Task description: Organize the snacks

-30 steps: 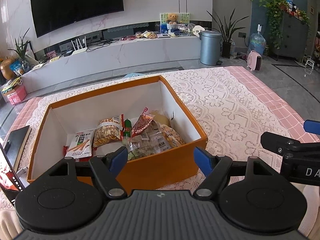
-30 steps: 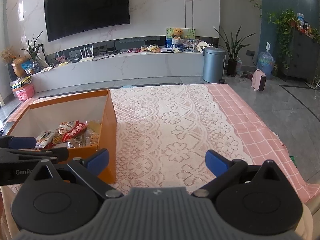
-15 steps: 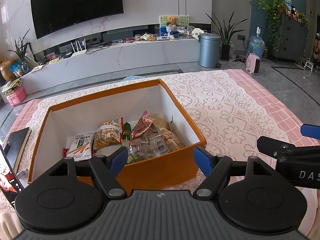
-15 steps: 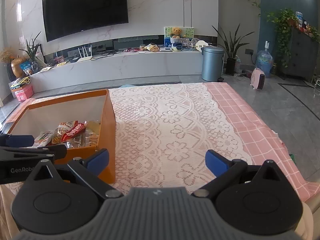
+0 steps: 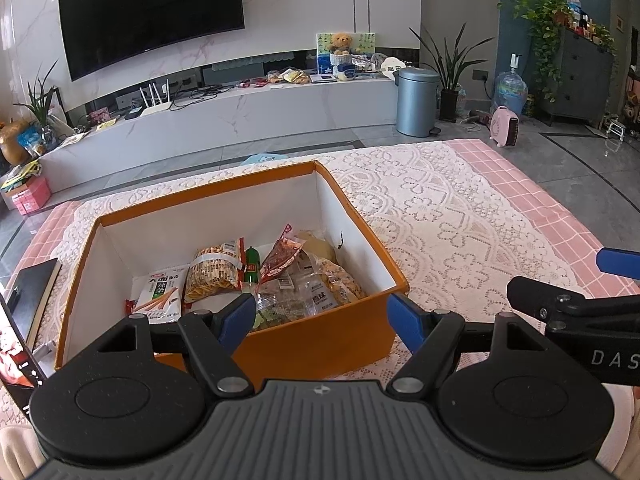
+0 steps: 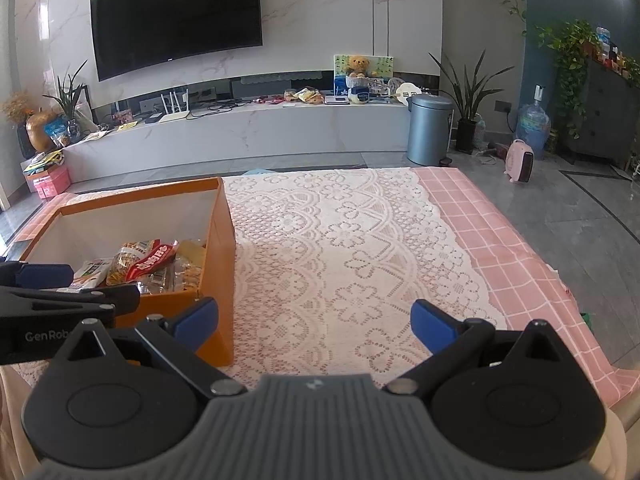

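Observation:
An orange box (image 5: 320, 344) with white inner walls stands on the lace tablecloth and holds several snack packets (image 5: 256, 276). It also shows at the left of the right wrist view (image 6: 218, 240). My left gripper (image 5: 322, 320) is open and empty, held above the box's near wall. My right gripper (image 6: 314, 322) is open and empty over bare lace to the right of the box. The right gripper's arm shows at the right edge of the left wrist view (image 5: 576, 312).
A dark book (image 5: 32, 300) lies left of the box, with a phone screen (image 5: 12, 356) at the near left. The pink checked cloth (image 6: 500, 240) ends at the table's right edge. A TV wall and a bin (image 6: 428, 130) stand far behind.
Both grippers have drawn back and risen slightly, so the box sits a little lower and farther in each view. Both stay open and empty.

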